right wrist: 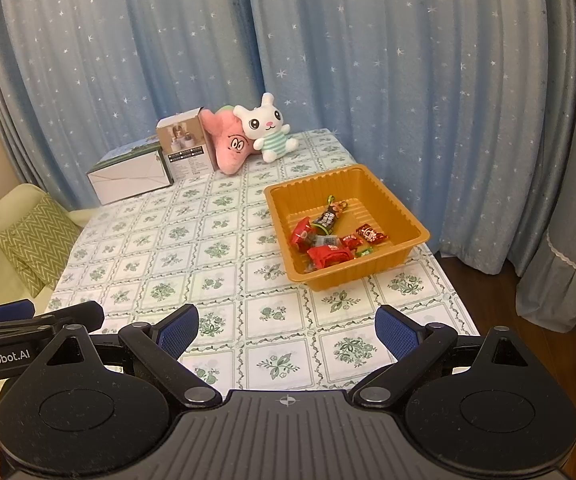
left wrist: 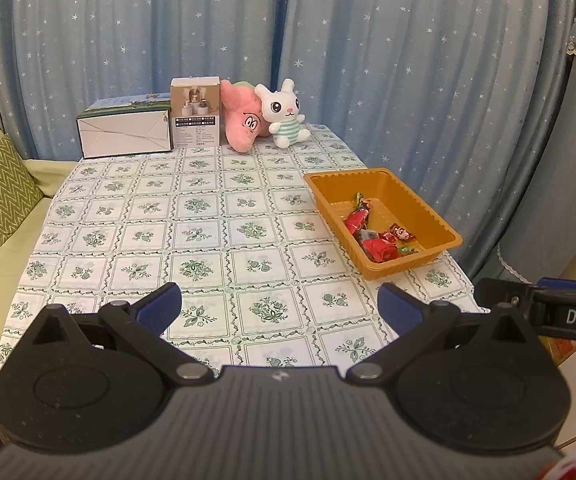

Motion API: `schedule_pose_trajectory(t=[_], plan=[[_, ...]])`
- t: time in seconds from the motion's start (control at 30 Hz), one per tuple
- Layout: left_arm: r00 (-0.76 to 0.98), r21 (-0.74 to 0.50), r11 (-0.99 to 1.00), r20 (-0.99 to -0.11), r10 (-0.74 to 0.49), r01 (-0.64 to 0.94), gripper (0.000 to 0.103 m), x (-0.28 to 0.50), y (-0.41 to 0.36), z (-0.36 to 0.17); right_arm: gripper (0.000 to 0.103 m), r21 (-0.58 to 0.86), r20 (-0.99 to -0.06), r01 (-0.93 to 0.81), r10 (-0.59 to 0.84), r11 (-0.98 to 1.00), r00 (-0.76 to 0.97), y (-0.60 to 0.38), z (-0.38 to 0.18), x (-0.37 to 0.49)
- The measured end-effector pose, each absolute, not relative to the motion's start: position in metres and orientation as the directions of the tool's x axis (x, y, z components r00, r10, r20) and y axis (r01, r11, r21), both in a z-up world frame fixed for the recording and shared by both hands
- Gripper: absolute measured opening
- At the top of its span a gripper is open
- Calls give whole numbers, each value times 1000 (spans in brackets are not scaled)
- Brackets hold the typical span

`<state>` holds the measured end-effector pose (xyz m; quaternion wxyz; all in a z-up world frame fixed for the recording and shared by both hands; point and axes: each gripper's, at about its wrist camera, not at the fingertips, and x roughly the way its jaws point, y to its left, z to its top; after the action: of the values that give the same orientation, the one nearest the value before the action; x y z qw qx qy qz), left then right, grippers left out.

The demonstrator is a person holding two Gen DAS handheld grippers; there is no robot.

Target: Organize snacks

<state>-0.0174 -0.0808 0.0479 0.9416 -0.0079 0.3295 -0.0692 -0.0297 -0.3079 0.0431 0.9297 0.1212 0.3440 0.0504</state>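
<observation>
hovering both tools [left wrist: 279, 308] [right wrist: 286, 330] agape | snack tray [right wrist: 416, 242] near table's right edge

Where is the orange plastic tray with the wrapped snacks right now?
The orange plastic tray sits on the right side of the floral tablecloth in both views, near its right edge, ahead of the open right gripper.

Glossy plastic tray [right wrist: 368, 272], cloth tablecloth [right wrist: 175, 264]
</observation>
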Motion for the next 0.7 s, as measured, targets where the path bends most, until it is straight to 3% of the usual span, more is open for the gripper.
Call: schedule_pose_trajectory(t=[0.7], plan=[[772,-52,989,-620,-138,135,103,-17,-84,50,94,255,-630,-11,175,967,757,-309,42,-29]])
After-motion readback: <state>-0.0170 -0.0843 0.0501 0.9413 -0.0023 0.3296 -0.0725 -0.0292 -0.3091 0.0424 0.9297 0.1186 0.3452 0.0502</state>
